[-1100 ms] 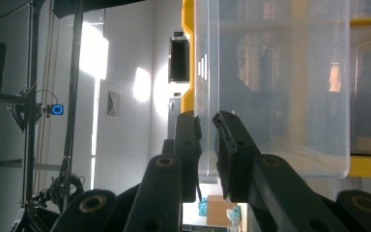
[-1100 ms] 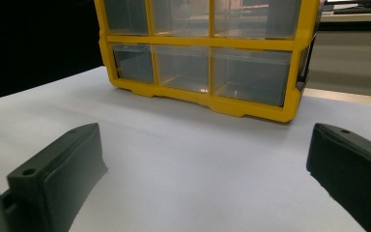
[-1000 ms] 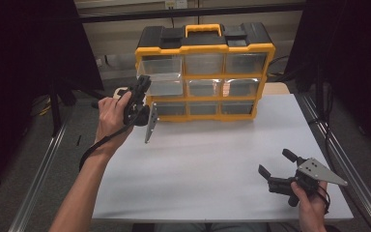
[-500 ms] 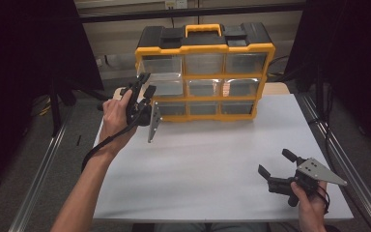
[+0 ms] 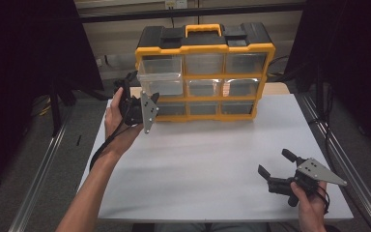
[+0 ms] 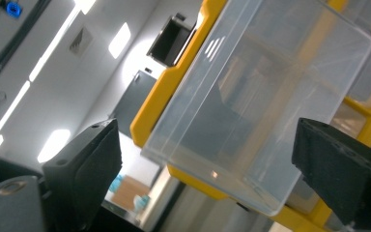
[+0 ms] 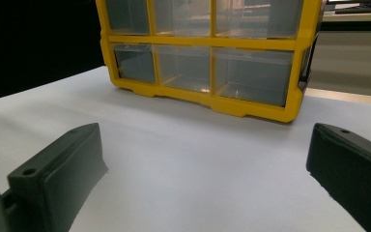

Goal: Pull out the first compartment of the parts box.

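High view: at the left the left gripper (image 5: 134, 93), held in the person's left hand (image 5: 118, 118), sits at the left end of the yellow and black plastic drawer cabinet (image 5: 205, 72) at the back of the white desk (image 5: 207, 159). Its jaws have just been opening and now stand spread wide. The clear plastic top-left drawer (image 5: 160, 76) juts out of the cabinet, and in the left gripper view this drawer (image 6: 265, 92) lies between the jaws with clear gaps on both sides, untouched. At the right, the right gripper (image 5: 275, 169) rests near the desk's front edge, jaws spread, holding nothing.
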